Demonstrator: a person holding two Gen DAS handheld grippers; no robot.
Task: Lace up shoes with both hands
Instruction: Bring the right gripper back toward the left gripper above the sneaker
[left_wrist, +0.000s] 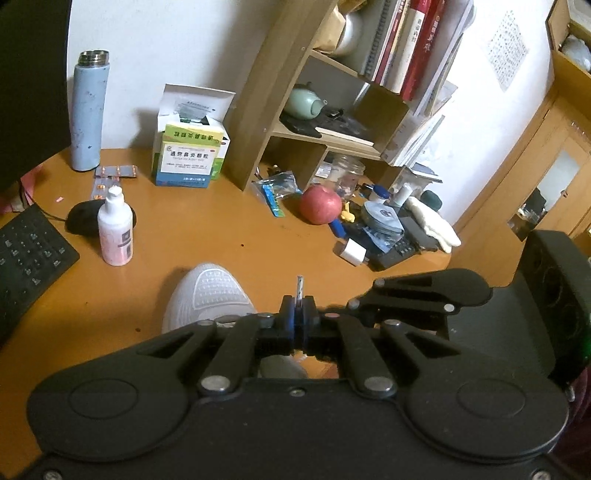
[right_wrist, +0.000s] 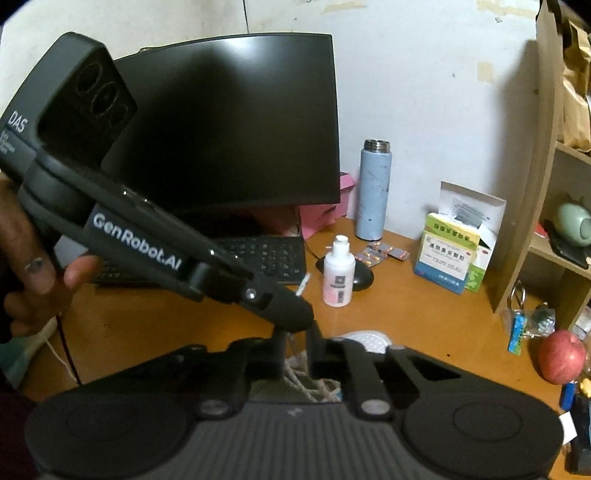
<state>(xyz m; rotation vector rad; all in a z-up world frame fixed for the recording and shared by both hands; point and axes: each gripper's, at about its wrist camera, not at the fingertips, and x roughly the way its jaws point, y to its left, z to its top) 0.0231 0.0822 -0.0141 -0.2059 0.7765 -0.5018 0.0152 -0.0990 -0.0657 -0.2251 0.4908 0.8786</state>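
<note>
A white mesh shoe (left_wrist: 208, 295) lies on the orange desk (left_wrist: 221, 236), its toe pointing away from me. My left gripper (left_wrist: 298, 315) hovers just over the shoe, shut on the lace end, whose stiff tip (left_wrist: 300, 286) sticks up above the fingers. In the right wrist view the same gripper (right_wrist: 306, 319) crosses in from the left in a person's hand (right_wrist: 33, 266), the lace tip (right_wrist: 302, 286) poking out. My right gripper (right_wrist: 297, 343) sits directly under it over the woven laces (right_wrist: 306, 384); a pale strand runs between its jaws, which look shut on the shoelace. The shoe toe (right_wrist: 365, 338) shows beyond.
Near the shoe stand a white-pink bottle (left_wrist: 115, 229), a black mouse (left_wrist: 83, 218) and a keyboard (left_wrist: 26, 251). An apple (left_wrist: 320, 204), small clutter and a wooden shelf (left_wrist: 280, 92) fill the right side. A blue flask (left_wrist: 88, 110), medicine boxes (left_wrist: 188, 157) and a monitor (right_wrist: 229, 122) stand behind.
</note>
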